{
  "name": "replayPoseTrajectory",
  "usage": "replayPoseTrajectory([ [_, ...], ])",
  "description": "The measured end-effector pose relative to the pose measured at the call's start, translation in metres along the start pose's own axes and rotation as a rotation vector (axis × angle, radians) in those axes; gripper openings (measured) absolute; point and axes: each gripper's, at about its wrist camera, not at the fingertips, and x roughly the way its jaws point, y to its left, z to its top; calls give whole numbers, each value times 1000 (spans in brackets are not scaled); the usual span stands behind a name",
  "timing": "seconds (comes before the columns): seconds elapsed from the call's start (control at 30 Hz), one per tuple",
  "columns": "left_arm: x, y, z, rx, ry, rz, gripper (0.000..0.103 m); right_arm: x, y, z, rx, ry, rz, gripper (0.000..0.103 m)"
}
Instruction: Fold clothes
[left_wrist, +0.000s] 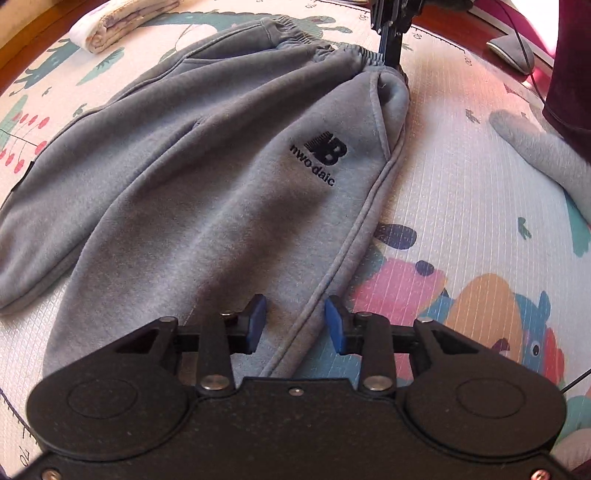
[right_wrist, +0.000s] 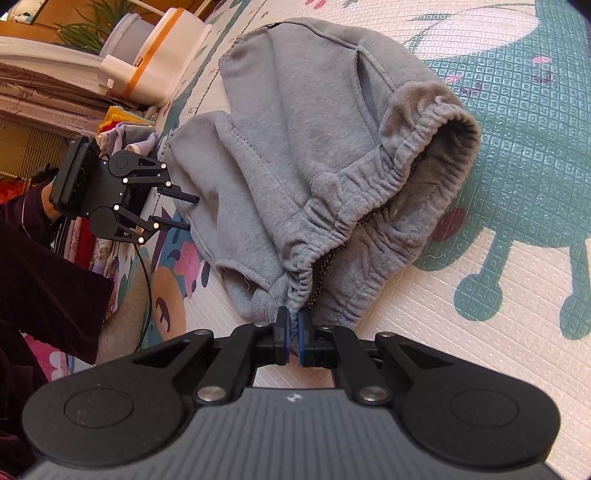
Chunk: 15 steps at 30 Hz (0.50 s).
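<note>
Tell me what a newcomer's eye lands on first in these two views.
First, the grey sweatpants sprawled across the colourful play mat, with a black logo on one leg. Next, the right gripper, shut on the elastic waistband at the mat's edge. Then the left gripper, open, its blue pads either side of a leg seam near the cuff.

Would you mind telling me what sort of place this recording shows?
Probably a home floor: a children's cartoon play mat under grey sweatpants, a folded towel, and stacked bedding with a plastic tub.
</note>
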Motion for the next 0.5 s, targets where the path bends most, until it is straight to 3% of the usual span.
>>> replayPoseTrajectory([
  [0.1, -2, -22, -3, 101, 10, 62, 5, 0, 0, -1, -1, -2, 0, 7],
  [0.23, -21, -90, -29, 454, -99, 335, 4, -2, -1, -3, -9, -12, -6, 7],
  [0.27, -21, -99, -37, 500, -109, 365, 4, -2, -1, -5, -11, -6, -7, 7],
  [0.33, -14, -108, -58, 570, -96, 394, 4, 0, -2, -7, -14, 10, -10, 7],
  [0.43, 7, -110, -78, 635, -58, 415, 4, 9, 3, -16, -77, 93, -87, 6],
  [0.5, 5, -107, -78, 630, -70, 411, 4, 10, 5, -22, -101, 123, -115, 6],
])
